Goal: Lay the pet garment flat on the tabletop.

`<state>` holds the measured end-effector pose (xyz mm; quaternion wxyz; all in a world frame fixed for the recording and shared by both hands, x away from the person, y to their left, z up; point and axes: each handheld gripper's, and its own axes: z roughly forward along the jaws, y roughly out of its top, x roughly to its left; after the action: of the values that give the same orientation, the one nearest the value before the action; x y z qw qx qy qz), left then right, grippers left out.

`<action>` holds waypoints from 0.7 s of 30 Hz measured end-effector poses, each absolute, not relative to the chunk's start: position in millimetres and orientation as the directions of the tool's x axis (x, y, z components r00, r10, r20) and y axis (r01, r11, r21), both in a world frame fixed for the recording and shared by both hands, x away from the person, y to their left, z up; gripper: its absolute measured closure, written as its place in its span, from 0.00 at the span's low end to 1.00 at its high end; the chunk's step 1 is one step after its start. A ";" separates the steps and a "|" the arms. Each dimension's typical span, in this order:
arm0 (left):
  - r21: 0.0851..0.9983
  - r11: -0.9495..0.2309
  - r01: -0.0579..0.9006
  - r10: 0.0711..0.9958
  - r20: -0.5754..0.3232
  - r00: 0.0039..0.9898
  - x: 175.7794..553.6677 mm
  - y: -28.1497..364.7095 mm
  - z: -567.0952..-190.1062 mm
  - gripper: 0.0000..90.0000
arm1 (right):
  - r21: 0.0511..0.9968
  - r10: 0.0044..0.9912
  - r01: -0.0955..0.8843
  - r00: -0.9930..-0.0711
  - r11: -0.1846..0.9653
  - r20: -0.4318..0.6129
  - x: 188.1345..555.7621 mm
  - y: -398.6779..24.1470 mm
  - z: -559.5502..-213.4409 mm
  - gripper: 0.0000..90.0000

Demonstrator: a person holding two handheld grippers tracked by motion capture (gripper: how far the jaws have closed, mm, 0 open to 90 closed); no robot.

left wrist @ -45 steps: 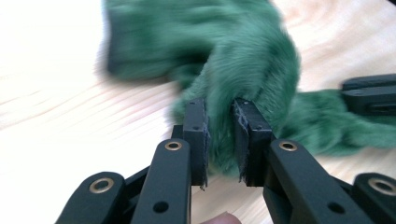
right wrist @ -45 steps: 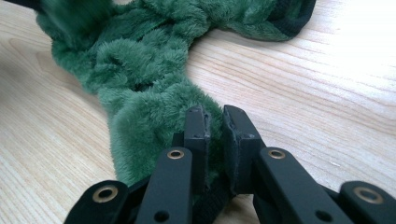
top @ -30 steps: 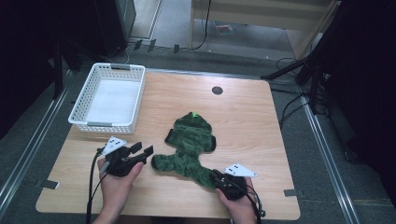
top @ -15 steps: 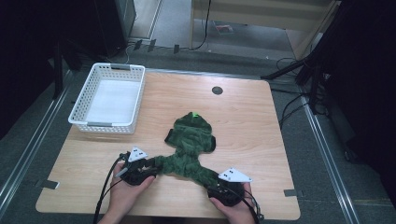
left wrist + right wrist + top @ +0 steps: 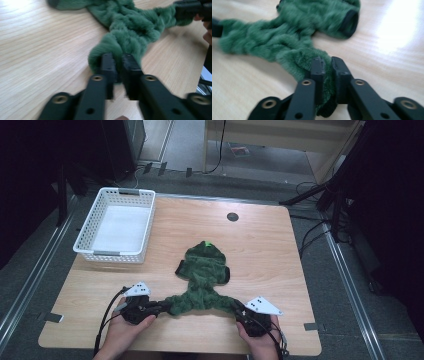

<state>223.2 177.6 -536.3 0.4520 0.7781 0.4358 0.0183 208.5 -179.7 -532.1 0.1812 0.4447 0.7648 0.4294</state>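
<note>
A green fuzzy garment [image 5: 205, 270] lies flat on the wooden table [image 5: 280, 250], its two lower ends spread left and right near the front edge. My left gripper [image 5: 160, 307] has just been closing and is shut on the left end; its jaws pinch the green fleece [image 5: 132, 27] at the left gripper [image 5: 118, 58]. My right gripper [image 5: 239, 310] has also just been closing and is shut on the right end, with a fold of fleece [image 5: 287, 37] squeezed at the right gripper [image 5: 327, 62]. A black-trimmed opening [image 5: 352, 21] lies beyond.
A white slatted basket [image 5: 90, 251] stands at the table's back left with nothing in it. A small black round hole [image 5: 232, 216] marks the far middle of the tabletop. Dark stands and cables surround the table on the floor.
My left gripper moved down and right onto the garment's left end and closed on it. The garment's lower part now stretches sideways between both grippers. The right hand barely moved.
</note>
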 end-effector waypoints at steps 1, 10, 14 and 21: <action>0.726 -0.187 0.661 0.716 -0.360 0.598 223.4 180.3 -535.0 0.74 | 0.823 0.829 0.523 -0.545 0.222 0.122 207.3 -181.5 -532.4 0.75; 0.733 -0.176 0.657 0.793 -0.290 0.536 223.9 164.4 -543.2 0.47 | 0.807 0.810 0.548 -0.563 0.219 0.162 214.3 -180.0 -536.9 0.61; 0.728 -0.182 0.661 0.794 -0.288 0.536 223.6 163.7 -551.8 0.58 | 0.771 0.813 0.574 -0.567 0.275 0.132 215.8 -174.6 -543.9 0.67; 0.726 -0.202 0.657 0.799 -0.266 0.540 222.6 170.2 -553.4 0.93 | 0.752 0.843 0.598 -0.527 0.277 0.109 218.7 -179.4 -546.2 0.80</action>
<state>222.6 170.2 -553.4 0.4191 0.7708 0.4723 0.0844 218.7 -179.4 -546.2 0.1577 0.4600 0.7833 0.3872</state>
